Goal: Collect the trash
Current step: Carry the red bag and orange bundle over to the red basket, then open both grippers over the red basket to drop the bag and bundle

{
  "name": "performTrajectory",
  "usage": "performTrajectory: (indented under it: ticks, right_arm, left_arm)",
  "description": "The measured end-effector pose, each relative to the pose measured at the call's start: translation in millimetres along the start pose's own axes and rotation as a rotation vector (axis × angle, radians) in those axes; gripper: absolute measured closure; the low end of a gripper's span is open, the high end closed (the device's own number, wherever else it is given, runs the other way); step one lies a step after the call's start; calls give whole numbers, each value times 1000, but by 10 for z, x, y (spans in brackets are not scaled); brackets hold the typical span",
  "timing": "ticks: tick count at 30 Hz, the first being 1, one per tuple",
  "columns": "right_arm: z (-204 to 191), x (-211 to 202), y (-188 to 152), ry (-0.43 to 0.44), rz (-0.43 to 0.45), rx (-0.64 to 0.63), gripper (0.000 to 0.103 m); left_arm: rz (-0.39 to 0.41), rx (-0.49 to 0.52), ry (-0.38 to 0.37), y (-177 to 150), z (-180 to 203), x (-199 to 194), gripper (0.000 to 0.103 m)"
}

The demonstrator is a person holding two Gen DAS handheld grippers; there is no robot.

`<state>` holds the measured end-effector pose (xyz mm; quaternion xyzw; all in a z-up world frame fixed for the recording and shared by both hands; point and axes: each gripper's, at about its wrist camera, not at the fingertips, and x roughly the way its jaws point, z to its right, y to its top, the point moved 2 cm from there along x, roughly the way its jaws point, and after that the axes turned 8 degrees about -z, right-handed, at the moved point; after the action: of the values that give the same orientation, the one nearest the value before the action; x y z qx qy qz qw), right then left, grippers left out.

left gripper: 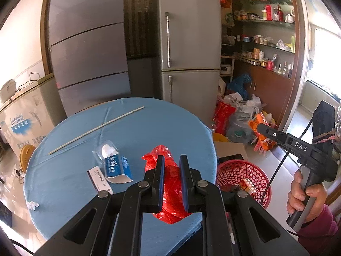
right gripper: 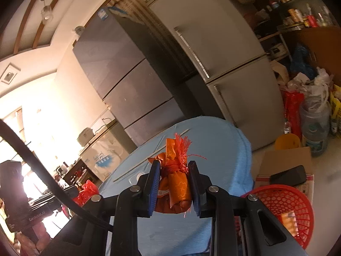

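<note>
- The right claw (right gripper: 173, 184) is clamped on an orange wrapper bundle (right gripper: 174, 183) tied with red string, holding it above the blue table (right gripper: 223, 149).
- The red basket (right gripper: 285, 209) sits low to that claw's right, beside the table.
- The left claw (left gripper: 172, 166) pinches a crumpled red plastic bag (left gripper: 168, 194).
- Left of this claw, on the table, lie a blue-and-white packet (left gripper: 116, 166) and a thin stick (left gripper: 96, 130).

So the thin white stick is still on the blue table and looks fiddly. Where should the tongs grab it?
Take the stick near its middle, coming from above with the fingers across its length. It lies flat on the cloth, long and thin, with bare cloth on both sides there.
</note>
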<state>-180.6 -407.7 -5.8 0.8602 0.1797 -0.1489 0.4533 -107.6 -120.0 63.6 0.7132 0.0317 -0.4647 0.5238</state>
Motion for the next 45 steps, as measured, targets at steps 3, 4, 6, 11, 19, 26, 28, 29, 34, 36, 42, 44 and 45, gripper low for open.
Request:
performTrajectory:
  ticks: [3,4,6,11,19,26,28,29,34,36,42,44,45]
  right_arm:
    - [122,-75,-10,-12,9,22,74]
    - [150,-103,-11,-16,11,28,74]
    - [216,-154,-15,-28,17,36,74]
    - [384,-303,-8,-56,28,50,74]
    - [739,-506,-40,-86,41,113,74]
    - [980,-549,-132,-110,20,161,74]
    - [1034,-543,-181,-114,6,179,74]
    - [1061,-521,-203,-114,-4,187,74]
    - [1158,-389,-340,-135,-53,207,74]
    - [1227,-346,-391,-141,-71,232,72]
    - [1440,-306,-468,-133,-106,334,71]
    - [1472,-332,-468,-137,-101,337,70]
    - [1469,-345,-457,-138,-97,334,70]
  left_arm:
    - [-16,8,-20,27,81,73,89]
    - [-23,10,-29,39,111,100,89]
    - [-31,14,-44,53,177,140,89]
    - [-46,40,-96,112,387,237,89]
    - [-78,133,-207,193,833,390,89]
    - [-145,202,-334,189,1198,636,89]
    - [-167,207,-373,182,1261,708,89]
    - [-175,211,-389,178,1296,748,89]
    - [-223,230,-446,153,1455,994,89]
    - [-238,240,-446,134,1495,1098,88]
    - [-251,204,-416,125,1384,1223,52]
    - [-234,196,-400,136,1300,1165,52]
    - [-219,194,-385,138,1247,1112,51]
